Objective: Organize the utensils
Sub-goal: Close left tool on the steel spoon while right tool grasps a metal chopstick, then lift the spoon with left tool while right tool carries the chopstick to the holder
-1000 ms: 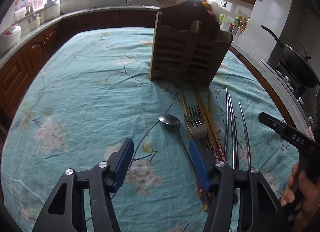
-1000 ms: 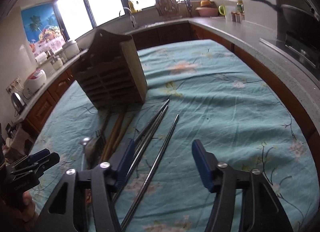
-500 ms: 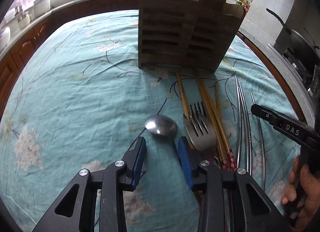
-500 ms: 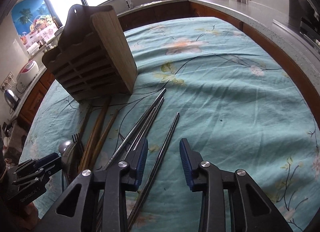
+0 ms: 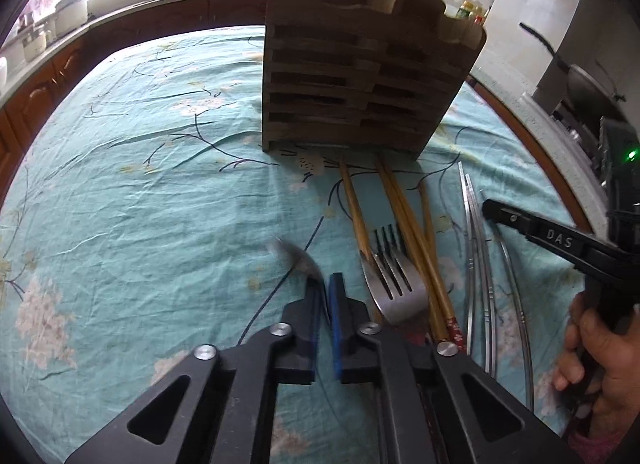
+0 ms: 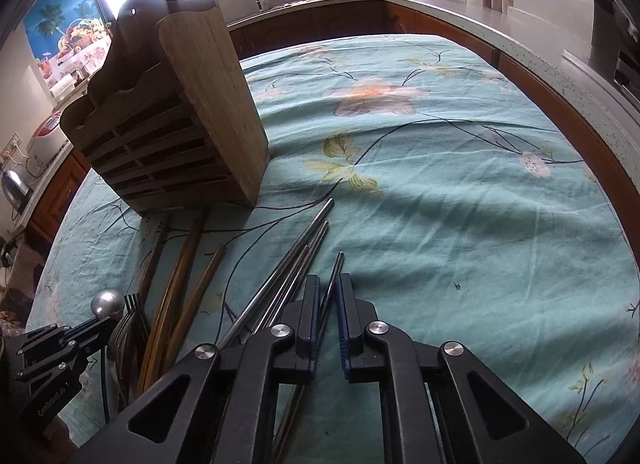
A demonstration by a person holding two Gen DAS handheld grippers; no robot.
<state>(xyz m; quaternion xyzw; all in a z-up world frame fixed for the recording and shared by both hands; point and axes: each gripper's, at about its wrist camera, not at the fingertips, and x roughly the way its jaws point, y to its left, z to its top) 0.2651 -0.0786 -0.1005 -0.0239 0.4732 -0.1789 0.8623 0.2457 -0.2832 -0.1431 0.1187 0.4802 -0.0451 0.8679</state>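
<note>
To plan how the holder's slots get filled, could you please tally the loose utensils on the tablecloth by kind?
Wooden chopsticks: 4
Metal chopsticks: 4
Fork: 1
Spoon: 1
Total: 10

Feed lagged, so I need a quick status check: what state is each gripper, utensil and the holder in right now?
Left gripper: shut on spoon.
Spoon: gripped, bowl lifted, blurred.
Right gripper: shut on single metal chopstick.
Single metal chopstick: pinched between the fingers.
Fork: lying flat on wooden chopsticks.
Wooden chopsticks: lying loose on cloth.
Other metal chopsticks: lying loose.
Wooden holder: upright.
</note>
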